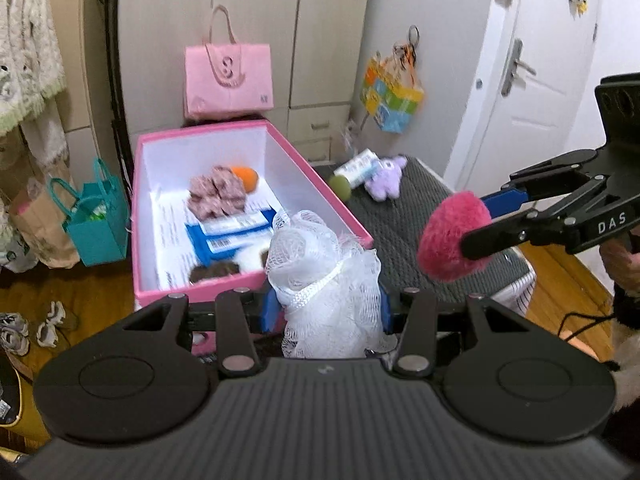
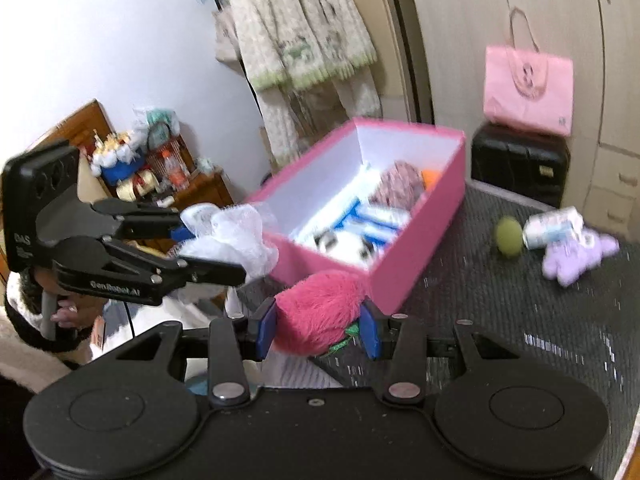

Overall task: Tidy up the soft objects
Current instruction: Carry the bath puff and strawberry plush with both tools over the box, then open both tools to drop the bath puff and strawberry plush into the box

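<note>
Between the blue pads of the left claw (image 1: 326,304) sits a white mesh bath pouf (image 1: 324,272), pinched at a middling width and held clear of the surface, just in front of the near end of the pink box (image 1: 256,280). The right claw (image 2: 320,326) grips a pink furry ball (image 2: 316,312) the same way, raised beside the box's near corner.

Judging by this, the step in hand is carrying both soft things to the box. Each claw next needs to come over the rim, above a free patch inside, and only then let go.

Inside the box already lie a brownish knitted piece (image 1: 218,196), an orange ball (image 1: 246,178), blue-and-white packets (image 1: 228,232) and something dark and fuzzy at the near end (image 1: 214,272), so room is tight near the front. The box wall stands between both claws and the interior.

On the dark mat of the surface (image 1: 404,216), a green ball (image 1: 340,186), a purple plush (image 1: 386,178) and a white tube (image 1: 358,166) wait well apart from the claws.
</note>
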`<state>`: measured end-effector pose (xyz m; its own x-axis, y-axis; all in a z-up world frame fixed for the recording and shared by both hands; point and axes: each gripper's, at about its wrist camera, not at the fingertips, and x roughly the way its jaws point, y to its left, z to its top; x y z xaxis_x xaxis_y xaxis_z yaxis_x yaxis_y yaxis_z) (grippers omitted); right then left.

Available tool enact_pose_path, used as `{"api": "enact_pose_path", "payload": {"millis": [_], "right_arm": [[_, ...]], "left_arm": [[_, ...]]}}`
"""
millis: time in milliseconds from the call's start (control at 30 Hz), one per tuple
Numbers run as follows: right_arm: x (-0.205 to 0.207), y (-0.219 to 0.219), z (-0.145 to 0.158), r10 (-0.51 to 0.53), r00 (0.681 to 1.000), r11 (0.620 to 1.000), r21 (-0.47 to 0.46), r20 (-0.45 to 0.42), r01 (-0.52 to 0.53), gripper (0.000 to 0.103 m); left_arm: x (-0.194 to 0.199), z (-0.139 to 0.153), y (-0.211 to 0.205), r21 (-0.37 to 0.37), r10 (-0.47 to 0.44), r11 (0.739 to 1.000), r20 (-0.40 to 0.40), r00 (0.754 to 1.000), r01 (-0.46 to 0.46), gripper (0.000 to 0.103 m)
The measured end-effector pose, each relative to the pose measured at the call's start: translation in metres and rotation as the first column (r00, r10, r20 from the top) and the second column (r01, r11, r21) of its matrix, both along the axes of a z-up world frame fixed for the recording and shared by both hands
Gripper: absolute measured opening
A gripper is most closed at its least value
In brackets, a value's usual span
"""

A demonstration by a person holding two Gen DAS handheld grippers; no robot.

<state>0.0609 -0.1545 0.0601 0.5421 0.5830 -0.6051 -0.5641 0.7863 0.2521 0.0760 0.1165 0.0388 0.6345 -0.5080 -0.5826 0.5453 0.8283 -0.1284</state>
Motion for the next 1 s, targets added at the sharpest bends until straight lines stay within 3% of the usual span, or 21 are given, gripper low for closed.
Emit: {"api": "enact_pose_path", "payload": {"millis": [333,467,700,1000], "right_arm": [[0.039,0.038,0.02,0.023,0.994,1.0,0.009,0.11,-0.024,0.048],[0.062,0.042,0.02,-0.004,0.99,1.0,0.027,0.144,0.0,0.048],[0.118,0.055,0.005,-0.011,0.992,0.999,0.034,0.122,0.007,0.048],[0.186,0.077,-0.024,0.027,1.0,0.998,0.052,-0.005,-0.027,0.049]], "left_arm": [[0.024,0.025,0.01,-0.03,0.04,0.999,0.125,0.991,-0.036,0.046],[0.046,0.02,0.009,-0.026,0.056,0.998,0.112,0.992,-0.054,0.046],[0.099,-0.006,0.004,0.031,0.152,0.988,0.073,0.986,-0.154,0.046],[0.136,-0.03,0.007,0.048,0.153,0.987,0.005,0.988,-0.153,0.047]]}}
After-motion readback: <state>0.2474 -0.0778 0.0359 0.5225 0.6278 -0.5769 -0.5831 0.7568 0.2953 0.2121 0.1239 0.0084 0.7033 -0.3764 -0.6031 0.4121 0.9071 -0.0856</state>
